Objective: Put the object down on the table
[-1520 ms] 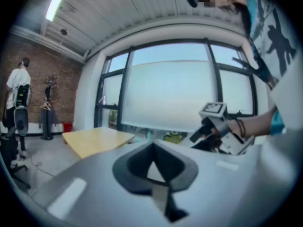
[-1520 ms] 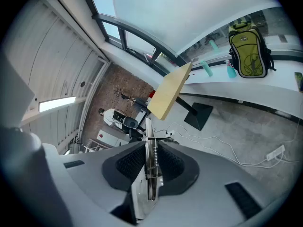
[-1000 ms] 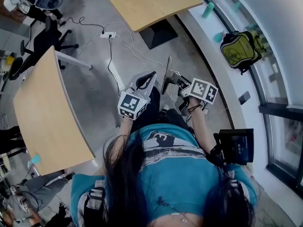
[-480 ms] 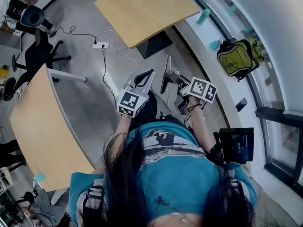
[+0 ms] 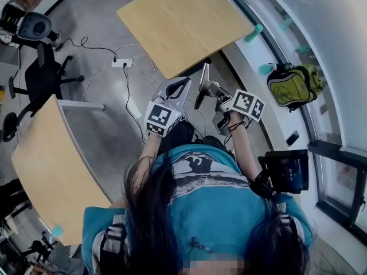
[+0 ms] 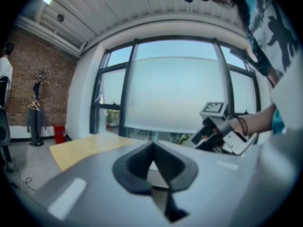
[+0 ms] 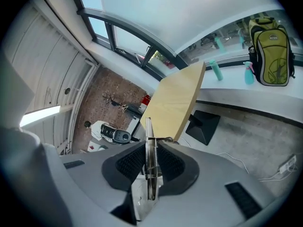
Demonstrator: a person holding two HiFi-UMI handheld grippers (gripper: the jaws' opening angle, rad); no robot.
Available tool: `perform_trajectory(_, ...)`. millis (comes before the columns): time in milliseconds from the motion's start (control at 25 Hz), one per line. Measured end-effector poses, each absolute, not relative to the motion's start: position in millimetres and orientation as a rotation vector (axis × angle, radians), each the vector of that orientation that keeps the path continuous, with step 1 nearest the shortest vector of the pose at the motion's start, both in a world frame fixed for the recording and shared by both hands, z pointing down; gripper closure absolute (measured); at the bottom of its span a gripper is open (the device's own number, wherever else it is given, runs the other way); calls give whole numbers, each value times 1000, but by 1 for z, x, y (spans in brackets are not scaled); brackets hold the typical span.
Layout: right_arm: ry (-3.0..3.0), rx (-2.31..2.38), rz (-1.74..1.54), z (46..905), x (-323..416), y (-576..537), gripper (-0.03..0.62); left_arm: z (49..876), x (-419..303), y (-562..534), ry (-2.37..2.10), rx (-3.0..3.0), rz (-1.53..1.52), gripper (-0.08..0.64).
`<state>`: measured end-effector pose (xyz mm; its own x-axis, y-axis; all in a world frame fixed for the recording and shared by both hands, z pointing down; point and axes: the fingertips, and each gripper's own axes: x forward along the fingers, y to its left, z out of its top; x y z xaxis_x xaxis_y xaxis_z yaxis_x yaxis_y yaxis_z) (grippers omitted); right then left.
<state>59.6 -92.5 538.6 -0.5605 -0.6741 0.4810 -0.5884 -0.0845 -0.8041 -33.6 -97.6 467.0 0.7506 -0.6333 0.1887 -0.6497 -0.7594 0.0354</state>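
Note:
My right gripper (image 5: 213,93) is shut on a thin metal tool (image 5: 202,85) with a small spring, held edge-on and pointing away from me. In the right gripper view the tool (image 7: 148,131) stands upright between the black pads of the right gripper (image 7: 150,162). My left gripper (image 5: 176,89) hovers just left of it, and in its own view the left gripper (image 6: 152,150) has its jaws together with nothing between them. Both hang over the floor, short of the light wooden table (image 5: 183,22) ahead. That table (image 7: 177,103) lies straight beyond the tool.
A second wooden table (image 5: 51,165) is at my left. Cables and a power strip (image 5: 122,62) lie on the floor near an office chair (image 5: 43,76). On the window ledge at right are a green backpack (image 5: 292,85) and teal bottles (image 5: 254,32).
The wooden table ahead has come nearer and fills more of the head view. Both grippers have stayed side by side, and the right one has kept its hold on the metal tool.

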Motion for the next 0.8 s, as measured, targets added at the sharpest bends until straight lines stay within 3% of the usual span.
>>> perform_trajectory(800, 2094, -1454, -1745, 545, 33, -185, 508, 481, -69, -186, -1052, 2816, 274, 558)
